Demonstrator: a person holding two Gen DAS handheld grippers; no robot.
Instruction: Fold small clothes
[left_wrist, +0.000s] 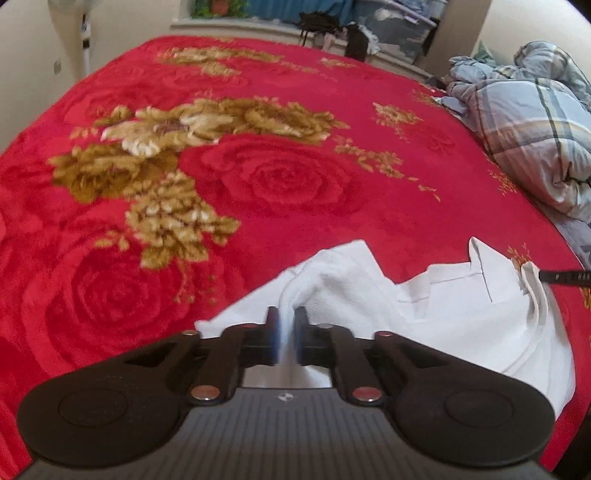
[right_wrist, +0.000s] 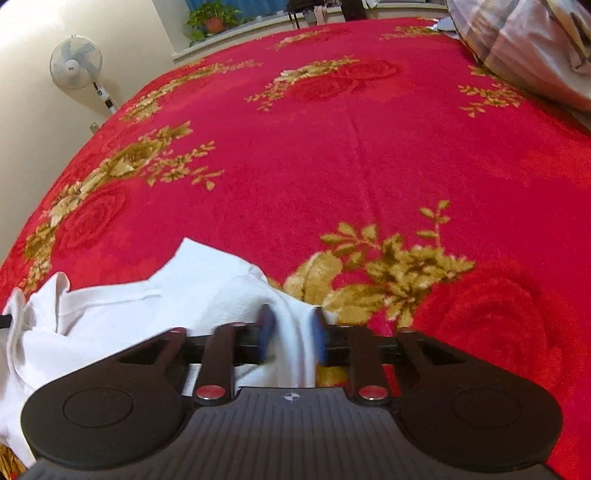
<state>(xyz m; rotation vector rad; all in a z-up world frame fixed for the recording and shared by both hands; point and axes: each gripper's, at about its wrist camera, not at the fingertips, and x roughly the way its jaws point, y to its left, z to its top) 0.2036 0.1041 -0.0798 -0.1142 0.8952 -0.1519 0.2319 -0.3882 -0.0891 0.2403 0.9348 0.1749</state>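
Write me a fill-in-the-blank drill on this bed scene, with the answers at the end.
1. The white garment lies on a ____ blanket with gold flowers.
2. The left hand-held gripper is shut on ____ cloth.
3. The right hand-held gripper has the white ____ between its fingers.
4. Against the wall stands a ____ on a pole.

Answers: red; white; garment; fan

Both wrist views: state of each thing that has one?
white garment: crumpled, unfolded, on the red blanket
left gripper: shut on a pinch of the garment
right gripper: shut on the garment's cloth
plaid quilt: bunched up at the bed's edge
standing fan: blades look still
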